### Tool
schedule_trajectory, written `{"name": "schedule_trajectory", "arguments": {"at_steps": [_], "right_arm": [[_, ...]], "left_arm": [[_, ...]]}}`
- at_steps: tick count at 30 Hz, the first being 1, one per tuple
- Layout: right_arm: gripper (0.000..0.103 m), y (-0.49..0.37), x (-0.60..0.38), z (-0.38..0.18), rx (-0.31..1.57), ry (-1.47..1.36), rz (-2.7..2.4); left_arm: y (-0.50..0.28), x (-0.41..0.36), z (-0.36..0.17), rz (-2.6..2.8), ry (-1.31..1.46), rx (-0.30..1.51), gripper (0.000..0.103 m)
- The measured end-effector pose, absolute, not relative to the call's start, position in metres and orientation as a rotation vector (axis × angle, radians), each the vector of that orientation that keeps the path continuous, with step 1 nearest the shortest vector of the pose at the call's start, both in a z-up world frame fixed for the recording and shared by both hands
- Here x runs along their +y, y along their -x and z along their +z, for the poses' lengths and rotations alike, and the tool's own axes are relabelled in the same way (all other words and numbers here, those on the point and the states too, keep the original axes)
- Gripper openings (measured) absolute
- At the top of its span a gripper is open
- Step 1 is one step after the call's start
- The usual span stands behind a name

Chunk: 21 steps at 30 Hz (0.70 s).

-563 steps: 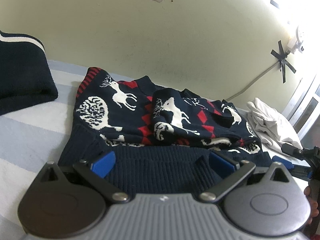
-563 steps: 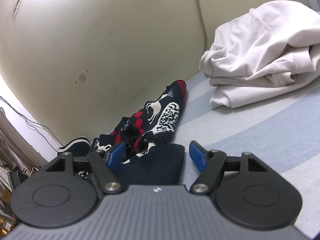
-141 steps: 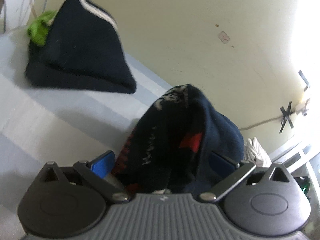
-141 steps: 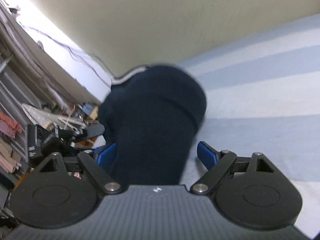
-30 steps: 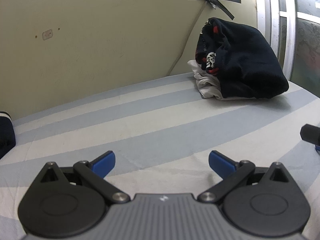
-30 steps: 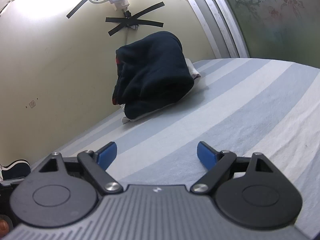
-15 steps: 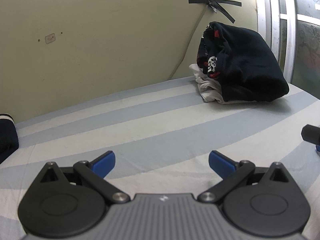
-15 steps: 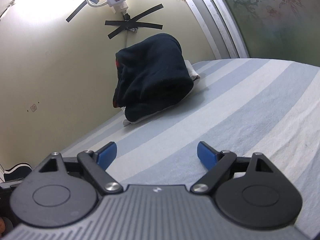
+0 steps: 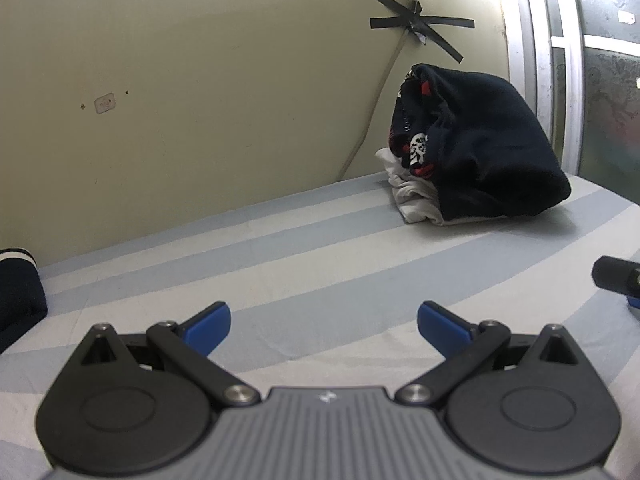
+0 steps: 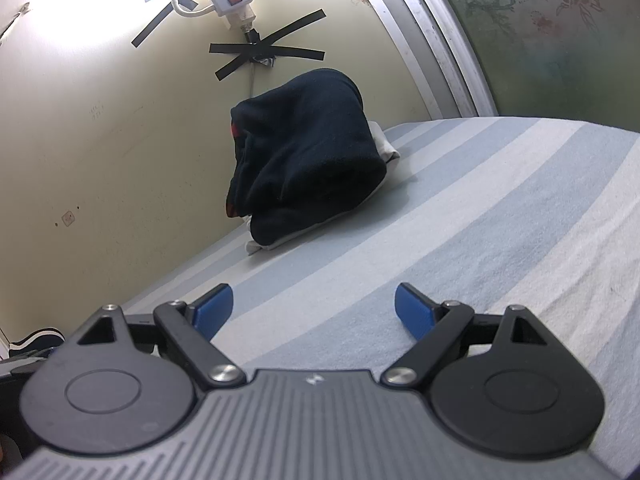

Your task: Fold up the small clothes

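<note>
Though folded, navy sweater (image 9: 492, 160) atop half-hidden white garment (image 9: 412, 200).

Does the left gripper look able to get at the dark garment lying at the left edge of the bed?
Probably yes. The left gripper is open and empty, and only bare striped sheet lies between it and the dark garment, which sits well off to its left, so it would need to swing over.
</note>
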State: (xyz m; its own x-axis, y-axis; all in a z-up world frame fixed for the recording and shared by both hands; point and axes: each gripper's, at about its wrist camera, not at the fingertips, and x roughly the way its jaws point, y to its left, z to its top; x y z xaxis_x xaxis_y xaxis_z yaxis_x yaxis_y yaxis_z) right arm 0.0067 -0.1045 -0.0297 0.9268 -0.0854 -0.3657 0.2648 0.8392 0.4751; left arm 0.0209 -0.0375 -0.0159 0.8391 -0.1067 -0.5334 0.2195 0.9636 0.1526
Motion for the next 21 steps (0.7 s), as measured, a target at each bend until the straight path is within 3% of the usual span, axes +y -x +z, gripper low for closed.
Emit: {"name": "schedule_trajectory", "arguments": {"at_steps": [21], "right_arm": [[0.091,-0.0069,-0.104,-0.0296,0.342,-0.547,-0.189]], "left_arm": [[-0.0274,-0.0397,-0.0253,-0.186,-0.216,0.657,0.103]]}}
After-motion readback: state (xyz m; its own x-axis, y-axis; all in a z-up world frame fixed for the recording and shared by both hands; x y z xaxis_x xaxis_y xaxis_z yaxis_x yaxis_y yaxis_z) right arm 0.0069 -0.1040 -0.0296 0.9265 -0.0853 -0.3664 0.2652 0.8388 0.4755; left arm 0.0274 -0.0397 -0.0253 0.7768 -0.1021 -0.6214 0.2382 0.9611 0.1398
